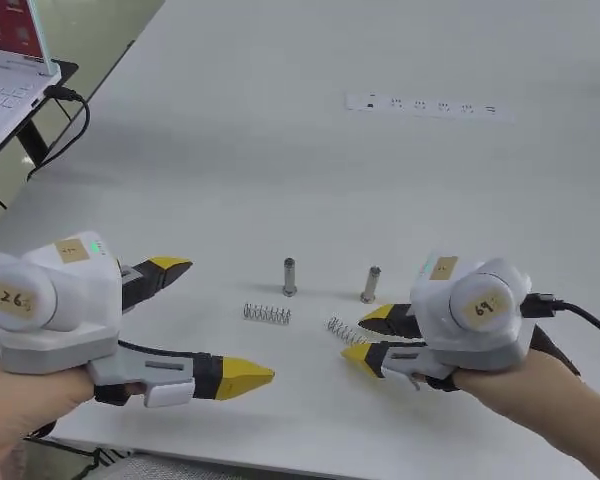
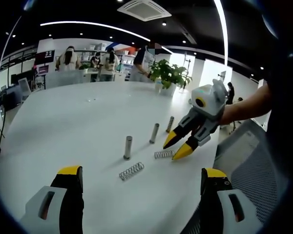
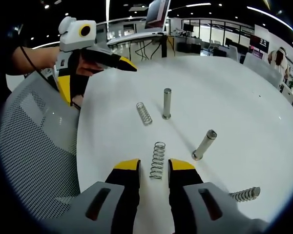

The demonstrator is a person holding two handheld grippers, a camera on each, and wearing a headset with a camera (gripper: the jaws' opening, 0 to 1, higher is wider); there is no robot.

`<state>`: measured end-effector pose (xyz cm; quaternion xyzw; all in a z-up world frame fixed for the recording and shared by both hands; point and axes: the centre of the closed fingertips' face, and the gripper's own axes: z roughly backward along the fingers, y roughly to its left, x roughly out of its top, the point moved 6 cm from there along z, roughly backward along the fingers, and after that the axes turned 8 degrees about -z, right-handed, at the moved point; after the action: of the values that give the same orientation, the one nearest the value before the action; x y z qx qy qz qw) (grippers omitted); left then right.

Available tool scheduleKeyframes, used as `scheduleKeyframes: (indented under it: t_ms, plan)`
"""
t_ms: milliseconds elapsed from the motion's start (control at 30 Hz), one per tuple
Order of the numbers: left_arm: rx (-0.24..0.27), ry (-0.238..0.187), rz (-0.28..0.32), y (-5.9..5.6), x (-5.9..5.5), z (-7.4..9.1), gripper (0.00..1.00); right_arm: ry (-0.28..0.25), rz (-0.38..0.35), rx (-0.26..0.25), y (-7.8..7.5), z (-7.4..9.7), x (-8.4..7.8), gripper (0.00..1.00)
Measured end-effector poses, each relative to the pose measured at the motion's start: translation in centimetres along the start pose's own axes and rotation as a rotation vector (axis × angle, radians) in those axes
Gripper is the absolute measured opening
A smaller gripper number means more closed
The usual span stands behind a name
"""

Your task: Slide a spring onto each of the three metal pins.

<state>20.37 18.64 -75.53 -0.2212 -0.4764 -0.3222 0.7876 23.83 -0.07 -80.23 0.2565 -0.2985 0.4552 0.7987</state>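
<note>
Yellow-tipped, my right gripper point(image 3: 154, 165) has its jaws slightly apart; a loose spring point(image 3: 157, 160) lies on the table with its near end between the tips, not pinched. A second spring point(image 3: 144, 113), silver like the first, lies beside an upright steel pin point(image 3: 166, 103); another pin point(image 3: 204, 145) stands near, and a third pin point(image 3: 244, 194) looks coil-wrapped. My left gripper point(image 1: 228, 320) is spread wide, holding nothing. Handwritten tags read 26 and 69. White table point(image 1: 280, 150), power strip point(image 1: 425, 105), laptop point(image 1: 5, 60), bright open office

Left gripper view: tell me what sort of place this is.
Probably an open-plan office or lab: people working in the background, a potted plant, a ceiling air vent and strip lights.
</note>
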Motion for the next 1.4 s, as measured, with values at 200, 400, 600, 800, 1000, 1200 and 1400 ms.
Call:
scheduleKeyframes:
  t_ms: [200,400,600,800,1000,1200,1400]
  plan:
    - [0.0,0.005,0.002,0.1,-0.2,0.1,0.98,0.031,-0.016,-0.005,-0.1,-0.6,-0.5,0.19]
    - [0.003,0.008,0.001,0.2,-0.2,0.3,0.98,0.025,-0.007,-0.02,-0.4,-0.6,-0.6,0.1]
    - [0.002,0.012,-0.001,0.2,-0.3,0.4,0.98,0.021,-0.005,-0.028,-0.4,-0.6,-0.5,0.08]
    - [-0.006,0.017,-0.01,0.2,-0.1,0.5,0.98,0.018,0.014,-0.06,-0.4,-0.2,-0.3,0.08]
    - [-0.009,0.003,-0.018,0.2,0.4,0.7,0.97,0.002,-0.009,-0.052,-0.7,0.8,0.0,0.08]
    - [-0.018,-0.008,-0.033,-0.1,1.0,0.5,0.97,-0.01,-0.01,-0.055,-0.9,2.1,0.1,0.08]
    - [-0.036,-0.012,-0.046,-0.7,1.5,-0.1,0.97,-0.007,0.035,-0.049,-0.7,3.8,0.2,0.08]
